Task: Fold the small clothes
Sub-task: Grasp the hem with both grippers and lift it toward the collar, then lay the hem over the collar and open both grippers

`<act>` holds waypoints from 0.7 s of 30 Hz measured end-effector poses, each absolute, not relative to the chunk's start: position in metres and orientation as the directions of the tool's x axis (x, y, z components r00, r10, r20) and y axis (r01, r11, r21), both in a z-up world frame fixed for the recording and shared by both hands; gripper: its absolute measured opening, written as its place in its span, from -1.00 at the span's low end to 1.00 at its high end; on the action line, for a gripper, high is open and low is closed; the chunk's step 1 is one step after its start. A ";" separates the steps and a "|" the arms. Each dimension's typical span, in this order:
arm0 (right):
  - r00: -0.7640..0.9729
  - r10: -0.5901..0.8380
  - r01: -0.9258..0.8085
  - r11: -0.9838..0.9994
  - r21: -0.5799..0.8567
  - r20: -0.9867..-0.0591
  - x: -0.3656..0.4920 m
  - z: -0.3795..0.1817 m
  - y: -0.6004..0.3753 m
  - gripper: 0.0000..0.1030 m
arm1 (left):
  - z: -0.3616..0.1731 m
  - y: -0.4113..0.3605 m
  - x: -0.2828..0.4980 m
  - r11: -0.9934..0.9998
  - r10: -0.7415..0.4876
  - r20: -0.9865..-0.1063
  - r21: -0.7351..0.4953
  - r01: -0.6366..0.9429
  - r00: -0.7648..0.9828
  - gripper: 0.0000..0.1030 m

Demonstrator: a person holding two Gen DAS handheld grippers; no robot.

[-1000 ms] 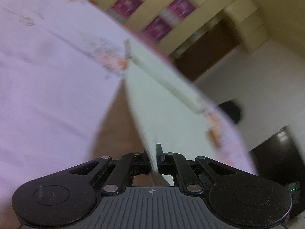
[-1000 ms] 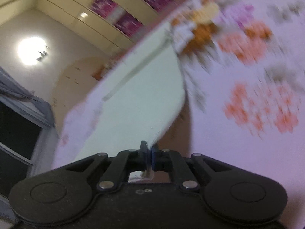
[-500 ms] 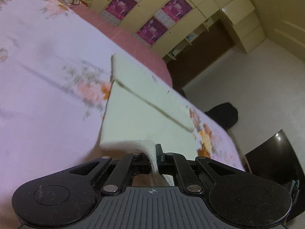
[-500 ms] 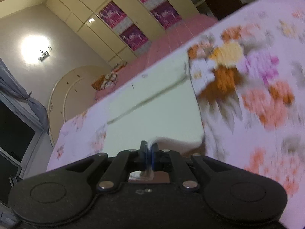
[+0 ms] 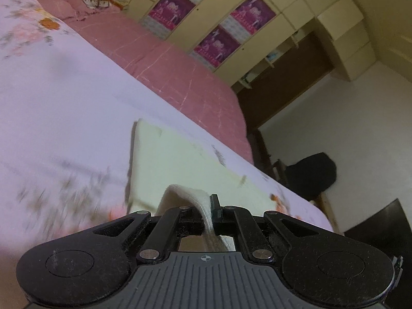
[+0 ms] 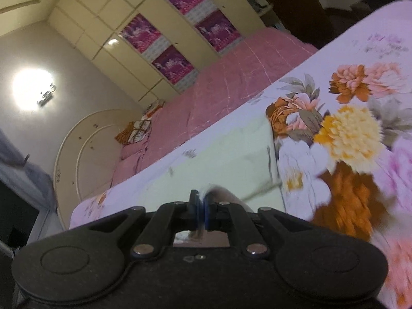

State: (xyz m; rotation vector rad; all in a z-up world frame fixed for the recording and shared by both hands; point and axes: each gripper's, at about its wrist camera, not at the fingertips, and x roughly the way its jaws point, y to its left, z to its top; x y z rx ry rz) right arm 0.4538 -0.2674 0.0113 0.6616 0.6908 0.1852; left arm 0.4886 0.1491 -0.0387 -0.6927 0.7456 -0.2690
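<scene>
bed: a floral sheet (image 5: 59,118) covers the near part, a pink cover (image 5: 164,61) lies beyond it.
garment: a pale cream cloth (image 5: 180,164) lies flat on the floral sheet, its near edge lifted.
left gripper (image 5: 209,212): closed, pinching the cloth's lifted edge.
right gripper (image 6: 202,207): closed, pinching the same edge.

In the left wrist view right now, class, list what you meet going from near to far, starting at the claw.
Left claw pinching the cream cloth's lifted edge → flat cream folded cloth → pale floral bedsheet → pink quilted bedspread → cream wardrobe with purple posters.
</scene>
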 end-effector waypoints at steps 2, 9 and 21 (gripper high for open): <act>0.754 0.371 0.077 0.770 0.634 -0.542 0.485 -0.003 -0.273 -0.92 | -0.051 0.147 0.516 0.754 -0.454 -0.548 -0.656 -0.024 0.703 -0.93; 0.715 0.375 0.122 0.764 0.633 -0.591 0.567 -0.047 -0.279 -0.91 | -0.094 0.140 0.588 0.782 -0.451 -0.601 -0.622 -0.032 0.660 -0.93; 0.741 0.399 0.126 0.707 0.696 -0.540 0.618 -0.096 -0.290 -0.46 | -0.120 0.133 0.623 0.790 -0.455 -0.579 -0.614 0.006 0.676 -0.39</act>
